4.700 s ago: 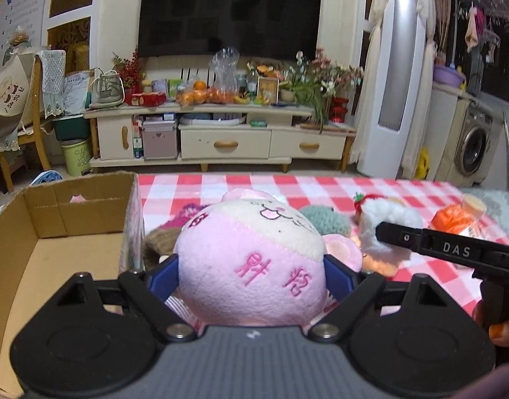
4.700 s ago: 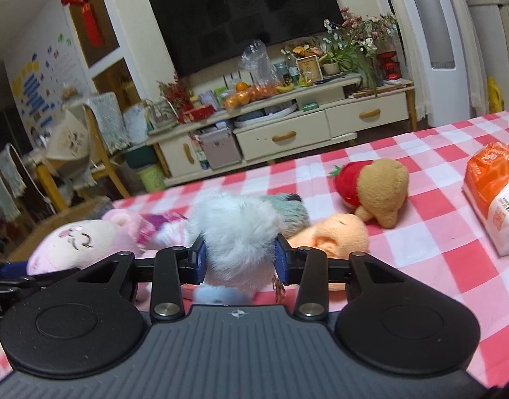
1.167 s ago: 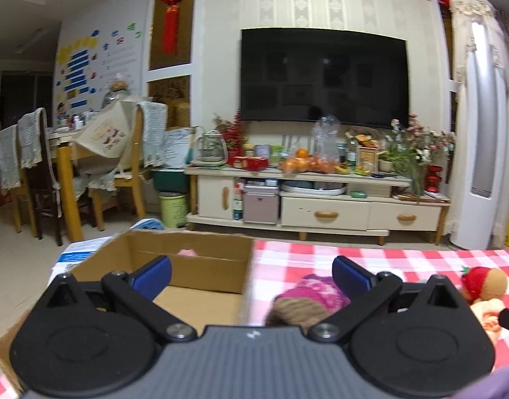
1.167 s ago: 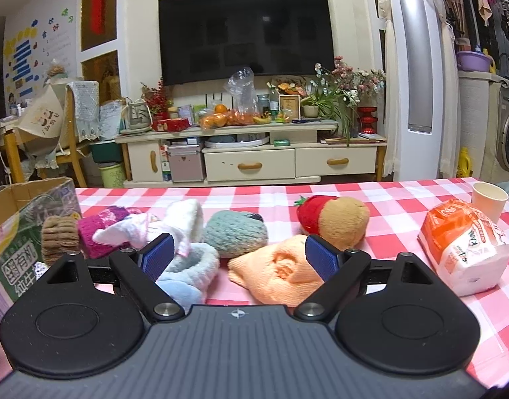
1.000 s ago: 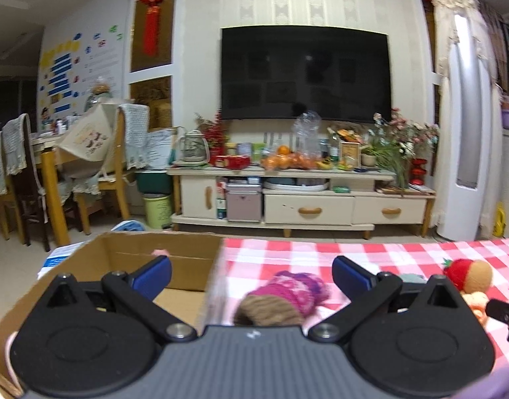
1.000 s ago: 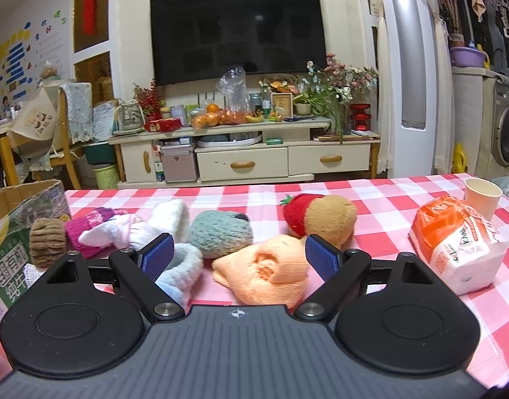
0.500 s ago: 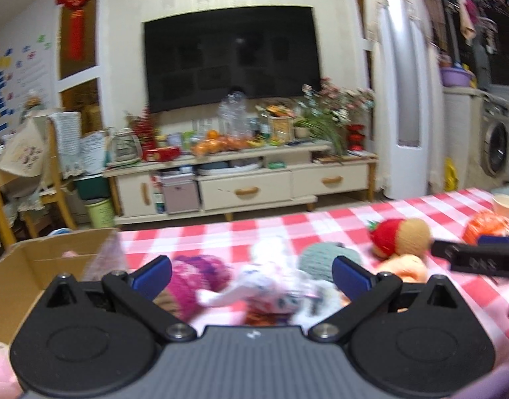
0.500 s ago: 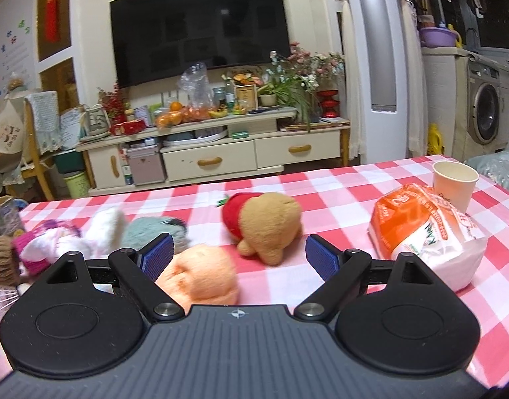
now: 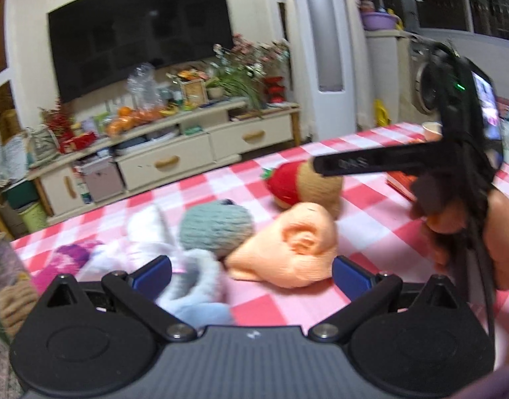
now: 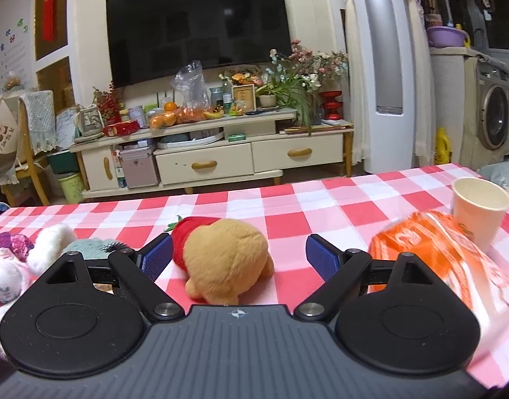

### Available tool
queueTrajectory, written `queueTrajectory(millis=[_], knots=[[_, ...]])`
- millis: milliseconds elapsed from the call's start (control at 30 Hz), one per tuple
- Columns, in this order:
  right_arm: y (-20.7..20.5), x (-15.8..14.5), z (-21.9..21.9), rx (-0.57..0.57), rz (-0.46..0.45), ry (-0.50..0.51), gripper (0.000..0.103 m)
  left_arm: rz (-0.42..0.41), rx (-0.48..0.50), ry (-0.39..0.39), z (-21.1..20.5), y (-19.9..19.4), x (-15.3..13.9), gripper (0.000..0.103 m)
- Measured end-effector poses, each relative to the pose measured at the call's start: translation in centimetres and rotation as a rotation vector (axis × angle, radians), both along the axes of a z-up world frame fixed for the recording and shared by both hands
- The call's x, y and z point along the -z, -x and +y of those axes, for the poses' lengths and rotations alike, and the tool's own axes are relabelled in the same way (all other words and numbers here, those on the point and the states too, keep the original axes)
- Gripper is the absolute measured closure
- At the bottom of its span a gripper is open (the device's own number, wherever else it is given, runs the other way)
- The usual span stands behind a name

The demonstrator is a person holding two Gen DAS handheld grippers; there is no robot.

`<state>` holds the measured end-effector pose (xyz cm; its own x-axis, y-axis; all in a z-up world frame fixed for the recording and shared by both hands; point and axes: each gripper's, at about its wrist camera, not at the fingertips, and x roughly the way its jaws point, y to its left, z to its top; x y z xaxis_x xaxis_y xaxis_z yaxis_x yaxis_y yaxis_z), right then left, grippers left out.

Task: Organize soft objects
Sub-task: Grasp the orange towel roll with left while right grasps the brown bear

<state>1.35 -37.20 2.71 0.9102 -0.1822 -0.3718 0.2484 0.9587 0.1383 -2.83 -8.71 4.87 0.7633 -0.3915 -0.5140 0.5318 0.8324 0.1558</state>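
Soft toys lie on a red-and-white checked tablecloth point(image 10: 287, 206). My left gripper point(image 9: 251, 272) is open, its blue pads flanking an orange plush point(image 9: 294, 246) and a pale blue-white plush point(image 9: 194, 286). A grey-green knitted ball point(image 9: 216, 229) sits just behind them. My right gripper point(image 10: 239, 259) is open around a tan bear with a red hat point(image 10: 224, 259), not touching it. In the left wrist view the right gripper point(image 9: 387, 163), held by a hand point(image 9: 500, 232), hovers over that bear point(image 9: 297, 186).
A purple knitted toy point(image 9: 65, 259) and the edge of a cardboard box point(image 9: 5, 266) lie at the left. An orange-and-white packet point(image 10: 437, 259) and a paper cup point(image 10: 477, 209) stand at the right. A TV cabinet point(image 10: 214, 153) is beyond the table.
Both grippers have swung right along the table, away from the box. The left now faces the orange plush, and the right has closed in on the tan bear. Both stay open.
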Motion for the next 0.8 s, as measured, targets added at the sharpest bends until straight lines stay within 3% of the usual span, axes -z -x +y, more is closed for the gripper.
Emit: queueTrajectory(millis=[200, 500, 800], knots=[[-3.0, 1.2, -1.7, -0.110, 0.043, -0.085, 0.000, 0.061, 0.002, -0.010, -2.2, -1.8, 1.6, 0.001], [-5.8, 2.5, -1.3, -0.187, 0.097, -0.030, 0.000, 0.122, -0.021, 0.011, -3.9, -3.8, 2.8, 0.001], [-6.6, 3.0, -1.4, -0.199, 0.106, -0.052, 0.000, 0.138, -0.016, 0.040, -4.8, -5.1, 3.3, 0.001]])
